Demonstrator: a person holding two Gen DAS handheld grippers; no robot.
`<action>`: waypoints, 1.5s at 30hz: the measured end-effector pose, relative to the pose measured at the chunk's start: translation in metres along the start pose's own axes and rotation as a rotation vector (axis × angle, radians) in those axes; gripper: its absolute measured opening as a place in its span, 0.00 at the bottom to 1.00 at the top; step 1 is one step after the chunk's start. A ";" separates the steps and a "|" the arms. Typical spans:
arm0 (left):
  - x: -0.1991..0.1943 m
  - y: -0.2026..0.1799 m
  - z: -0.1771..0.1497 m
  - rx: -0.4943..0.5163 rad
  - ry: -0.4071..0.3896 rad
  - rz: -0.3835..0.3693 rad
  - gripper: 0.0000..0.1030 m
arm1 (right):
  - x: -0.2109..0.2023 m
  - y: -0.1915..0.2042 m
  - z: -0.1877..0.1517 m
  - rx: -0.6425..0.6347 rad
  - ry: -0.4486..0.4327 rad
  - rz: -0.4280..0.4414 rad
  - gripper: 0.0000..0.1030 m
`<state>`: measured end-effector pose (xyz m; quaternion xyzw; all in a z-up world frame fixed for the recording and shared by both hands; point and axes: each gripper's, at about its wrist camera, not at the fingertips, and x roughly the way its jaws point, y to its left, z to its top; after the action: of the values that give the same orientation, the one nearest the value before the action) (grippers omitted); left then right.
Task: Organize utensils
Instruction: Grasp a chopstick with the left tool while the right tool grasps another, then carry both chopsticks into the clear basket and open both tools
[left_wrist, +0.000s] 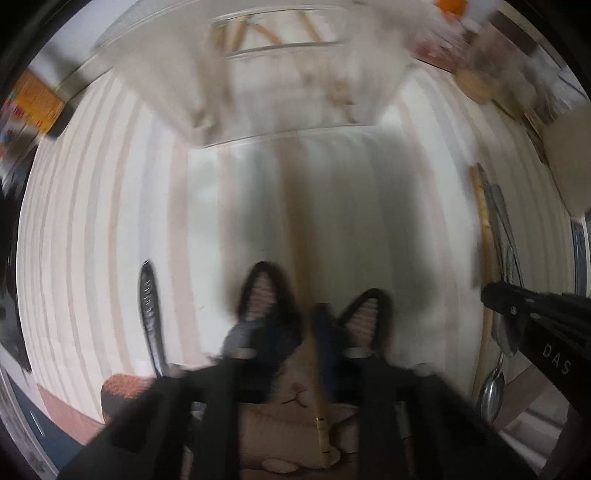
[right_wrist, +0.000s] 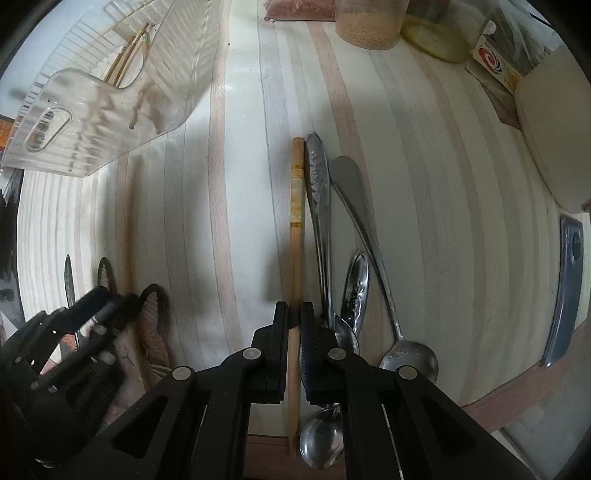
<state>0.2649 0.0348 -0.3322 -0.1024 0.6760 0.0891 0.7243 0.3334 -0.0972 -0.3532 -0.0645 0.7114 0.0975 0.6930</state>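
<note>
My right gripper (right_wrist: 294, 317) points down and is shut on a wooden chopstick (right_wrist: 296, 221) with a pale band, which lies on the striped table. Several metal spoons (right_wrist: 321, 192) lie right beside it. In the blurred left wrist view, my left gripper (left_wrist: 314, 299) is closed around another wooden chopstick (left_wrist: 300, 240) that runs up between its ribbed fingers (left_wrist: 258, 295). The right gripper (left_wrist: 495, 295) shows at the right edge, over its chopstick (left_wrist: 484, 229). A clear plastic bin (right_wrist: 177, 96) at the far left holds several chopsticks (right_wrist: 129, 51). The left gripper (right_wrist: 127, 295) shows at lower left.
A patterned metal handle (left_wrist: 147, 306) lies left of my left gripper. A brown plush item (left_wrist: 288, 402) sits under it. Jars of grain (right_wrist: 369, 26) and a white rounded object (right_wrist: 546, 129) stand far right. A blue-grey tool (right_wrist: 565, 288) lies near the table's right edge.
</note>
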 end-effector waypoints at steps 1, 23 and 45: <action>0.000 0.011 0.001 -0.037 0.005 -0.013 0.04 | 0.001 0.000 -0.001 -0.004 -0.001 -0.004 0.06; -0.001 0.047 -0.010 -0.137 -0.011 0.016 0.05 | 0.005 0.009 -0.028 -0.187 0.027 -0.037 0.07; -0.003 0.047 -0.012 -0.134 -0.025 0.009 0.05 | 0.002 0.028 -0.026 -0.168 -0.009 -0.058 0.15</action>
<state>0.2406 0.0770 -0.3318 -0.1466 0.6600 0.1384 0.7237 0.3021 -0.0757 -0.3536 -0.1425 0.6956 0.1368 0.6907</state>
